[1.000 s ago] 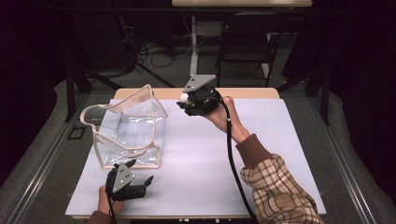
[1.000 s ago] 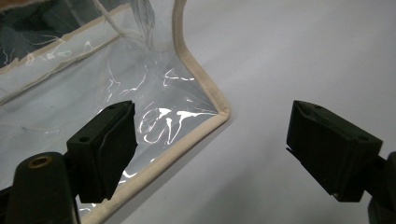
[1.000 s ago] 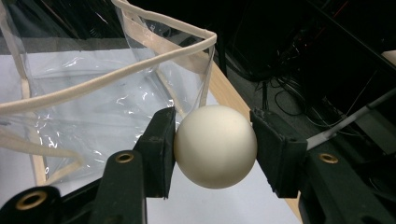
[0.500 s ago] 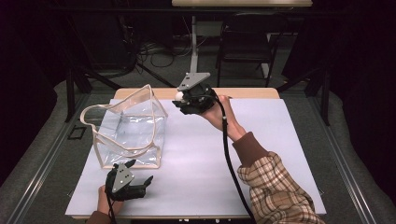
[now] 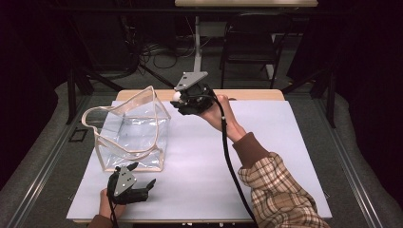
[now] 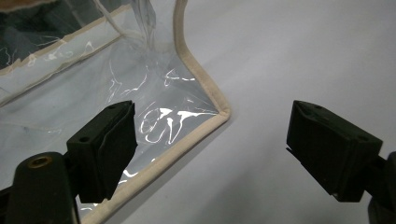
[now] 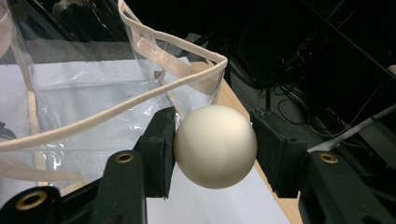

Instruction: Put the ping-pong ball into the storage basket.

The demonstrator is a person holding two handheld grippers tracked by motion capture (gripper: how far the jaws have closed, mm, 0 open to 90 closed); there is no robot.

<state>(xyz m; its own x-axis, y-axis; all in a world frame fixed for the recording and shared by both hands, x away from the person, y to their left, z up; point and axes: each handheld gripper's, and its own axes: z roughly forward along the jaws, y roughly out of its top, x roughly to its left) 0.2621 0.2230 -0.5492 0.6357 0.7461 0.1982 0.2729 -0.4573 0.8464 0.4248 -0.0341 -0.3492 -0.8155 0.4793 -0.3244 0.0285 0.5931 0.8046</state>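
the right gripper [image 5: 179,100] hangs above the table's far edge, just beside the upper corner of the clear bag [image 5: 130,130], its jaws clamped on a white ball [image 7: 215,145]. the left gripper [image 5: 142,186] rests low near the bag's near corner, jaws wide apart over the white sheet [image 5: 204,166].

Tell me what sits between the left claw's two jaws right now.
Nothing is gripped: the left claw stands open over bare white table cover. The clear bag's beige-trimmed corner lies just ahead, by one jaw, in the left gripper view.

High view above the near edge facing forward and down, both gripper views close, all sharing the clear bag [image 5: 130,130].
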